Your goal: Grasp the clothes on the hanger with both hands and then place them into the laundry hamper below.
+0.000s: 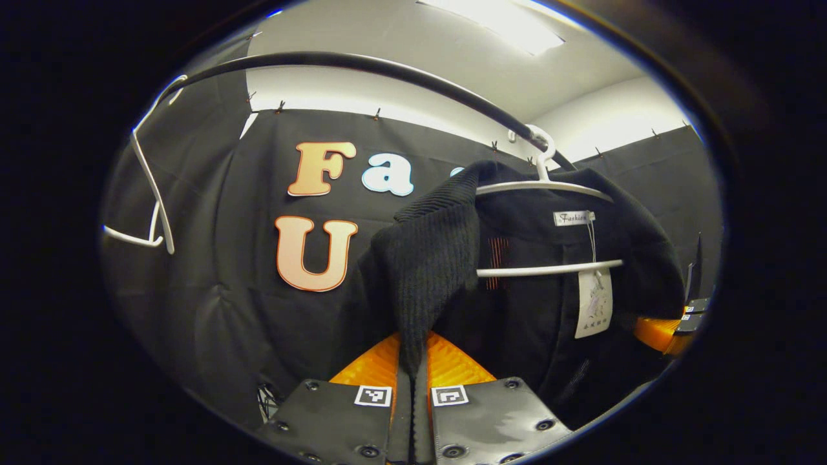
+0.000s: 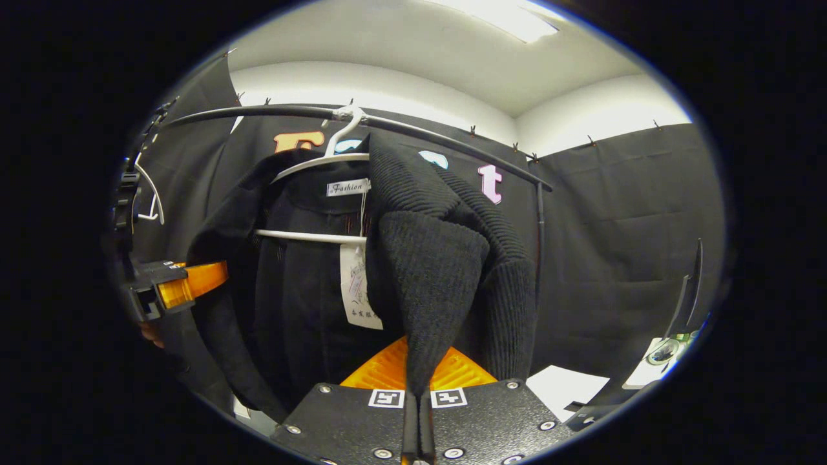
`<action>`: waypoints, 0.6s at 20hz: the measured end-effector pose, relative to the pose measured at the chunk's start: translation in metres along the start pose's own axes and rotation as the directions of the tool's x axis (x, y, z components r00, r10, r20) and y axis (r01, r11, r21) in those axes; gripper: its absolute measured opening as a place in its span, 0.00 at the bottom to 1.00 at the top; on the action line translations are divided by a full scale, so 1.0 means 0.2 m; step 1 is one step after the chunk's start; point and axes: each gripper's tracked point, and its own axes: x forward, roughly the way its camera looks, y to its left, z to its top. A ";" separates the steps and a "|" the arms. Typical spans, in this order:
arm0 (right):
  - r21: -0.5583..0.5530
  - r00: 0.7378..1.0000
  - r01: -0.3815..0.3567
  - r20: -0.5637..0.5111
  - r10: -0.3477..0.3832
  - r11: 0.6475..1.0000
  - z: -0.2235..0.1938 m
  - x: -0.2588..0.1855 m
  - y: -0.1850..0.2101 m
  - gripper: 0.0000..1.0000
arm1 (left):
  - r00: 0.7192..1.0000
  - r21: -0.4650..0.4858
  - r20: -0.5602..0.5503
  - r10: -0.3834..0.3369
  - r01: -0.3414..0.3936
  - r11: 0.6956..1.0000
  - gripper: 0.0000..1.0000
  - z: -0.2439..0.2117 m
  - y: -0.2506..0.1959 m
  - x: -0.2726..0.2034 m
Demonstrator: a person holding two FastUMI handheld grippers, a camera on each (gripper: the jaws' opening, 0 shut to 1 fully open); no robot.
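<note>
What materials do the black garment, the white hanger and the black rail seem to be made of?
Garment: looks like thick ribbed knit, matte, perhaps wool or acrylic; ridges show on the folded front. Both the left gripper and the right gripper pinch it.
Hanger: smooth white, thin and rounded, probably plastic or coated wire.
Rail: thin dark bar with a slight sheen, likely painted metal.

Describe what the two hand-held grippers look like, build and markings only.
In the left gripper view, the left hand-held gripper has two flat dark plates side by side, dotted with round screw heads. Each carries a small square black-and-white tag near the inner top corner, and the fingers are ribbed. In the right gripper view, the right hand-held gripper has the same build: screwed dark plates, paired square tags, ribbed fingers.
</note>
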 end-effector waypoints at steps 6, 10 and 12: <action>-0.037 0.998 0.025 0.061 -0.022 0.999 0.21 -0.09 -0.10 0.05 | 0.996 0.073 0.069 0.058 -0.063 0.995 0.09 0.19 0.07 -0.03; -0.039 0.990 0.069 0.128 -0.064 0.997 0.40 -0.13 -0.25 0.05 | 0.988 0.049 0.107 0.115 -0.120 0.992 0.09 0.35 0.17 -0.02; -0.045 0.986 0.091 0.146 -0.084 0.995 0.47 -0.13 -0.35 0.01 | 0.984 0.045 0.117 0.136 -0.142 0.989 0.09 0.40 0.22 0.00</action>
